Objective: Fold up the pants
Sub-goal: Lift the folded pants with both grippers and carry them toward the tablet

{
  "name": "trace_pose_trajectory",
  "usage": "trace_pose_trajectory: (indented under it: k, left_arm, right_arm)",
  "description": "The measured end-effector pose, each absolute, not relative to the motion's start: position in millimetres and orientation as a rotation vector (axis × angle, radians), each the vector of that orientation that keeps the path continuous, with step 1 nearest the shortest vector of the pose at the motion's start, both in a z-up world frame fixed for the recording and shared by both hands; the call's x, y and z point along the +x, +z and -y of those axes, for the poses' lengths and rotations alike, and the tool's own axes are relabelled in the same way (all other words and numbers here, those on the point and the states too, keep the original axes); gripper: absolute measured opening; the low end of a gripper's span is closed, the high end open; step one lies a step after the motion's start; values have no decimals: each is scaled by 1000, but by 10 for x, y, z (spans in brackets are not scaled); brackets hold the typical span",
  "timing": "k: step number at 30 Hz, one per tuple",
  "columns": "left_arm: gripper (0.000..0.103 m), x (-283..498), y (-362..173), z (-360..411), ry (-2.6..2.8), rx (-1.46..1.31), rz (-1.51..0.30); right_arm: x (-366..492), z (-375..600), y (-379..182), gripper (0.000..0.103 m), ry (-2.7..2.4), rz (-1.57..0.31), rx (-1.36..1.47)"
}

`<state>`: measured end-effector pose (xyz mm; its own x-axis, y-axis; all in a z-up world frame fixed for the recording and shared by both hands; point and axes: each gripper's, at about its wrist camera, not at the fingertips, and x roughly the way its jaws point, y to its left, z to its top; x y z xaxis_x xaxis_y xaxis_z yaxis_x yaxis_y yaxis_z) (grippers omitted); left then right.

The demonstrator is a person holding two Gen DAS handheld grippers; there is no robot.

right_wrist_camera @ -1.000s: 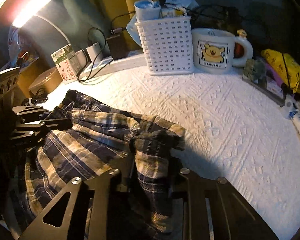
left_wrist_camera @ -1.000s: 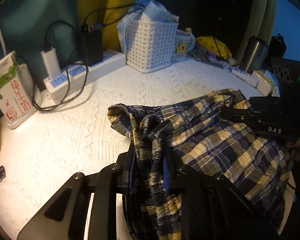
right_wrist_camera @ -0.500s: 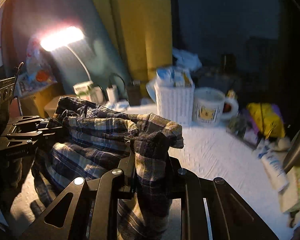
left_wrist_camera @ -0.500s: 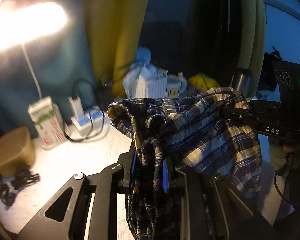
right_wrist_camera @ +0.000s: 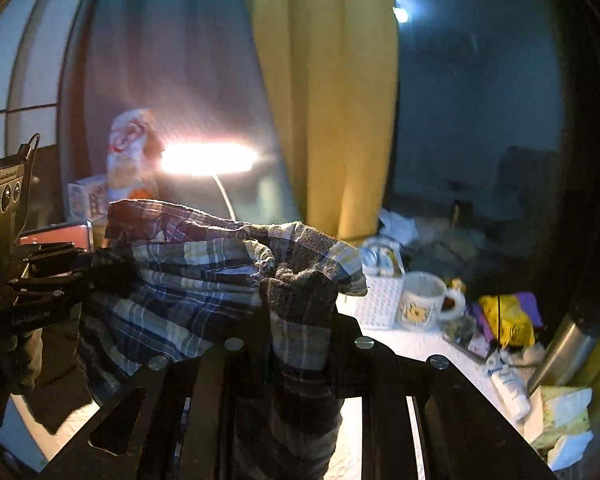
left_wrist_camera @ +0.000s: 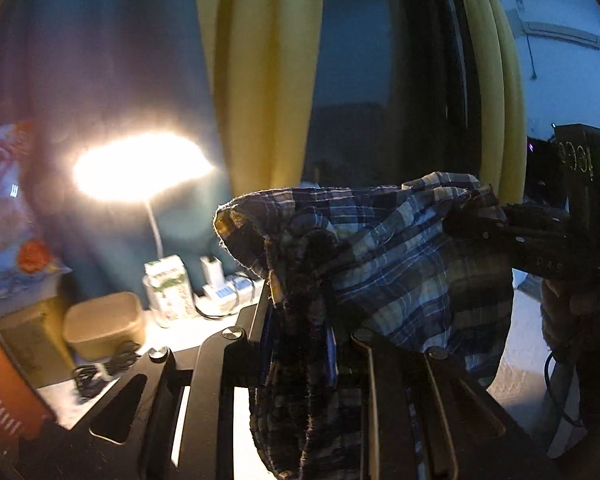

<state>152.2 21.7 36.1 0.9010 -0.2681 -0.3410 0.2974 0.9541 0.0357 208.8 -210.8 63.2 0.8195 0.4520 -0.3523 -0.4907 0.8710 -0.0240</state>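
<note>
The blue and yellow plaid pants (left_wrist_camera: 400, 264) hang in the air between my two grippers, well above the white table. My left gripper (left_wrist_camera: 300, 320) is shut on a bunched part of the waistband, with cloth hanging down between its fingers. My right gripper (right_wrist_camera: 296, 320) is shut on the other bunched end of the pants (right_wrist_camera: 188, 280). The right gripper also shows at the right of the left wrist view (left_wrist_camera: 480, 224), and the left gripper at the left of the right wrist view (right_wrist_camera: 76, 272). The pants sag between them.
A bright desk lamp (left_wrist_camera: 140, 168) shines at the back by yellow curtains (right_wrist_camera: 324, 92). On the white table (right_wrist_camera: 400, 344) stand a white basket (right_wrist_camera: 380, 300), a mug (right_wrist_camera: 424, 300), a power strip (left_wrist_camera: 228, 288), a carton (left_wrist_camera: 168, 288), a tan box (left_wrist_camera: 104, 328) and a steel cup (right_wrist_camera: 564, 352).
Both grippers have lifted the pants from the table high into the air. The views tilted up, so the lamp and curtains now fill the upper frames.
</note>
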Motion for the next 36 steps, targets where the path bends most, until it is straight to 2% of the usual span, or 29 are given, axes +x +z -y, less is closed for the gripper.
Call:
trace_pose_trajectory:
  k: [7,19,28,36]
  left_arm:
    - [19,1015,556,-433,-224,69,-268]
    - [19,184,629,-937,-88,54,-208]
    - [19,-94,385,-1440,10,-6,-239]
    - [19,30,93,-1856,45,-69,-306]
  right_arm:
    - [1657,1889,905,20,550,-264,-125]
    - [1074,1337,1041,20,682,-199,-147]
    - [914,726,939,20,787,-236,-192]
    - [1089,166,681,20,824,-303,-241]
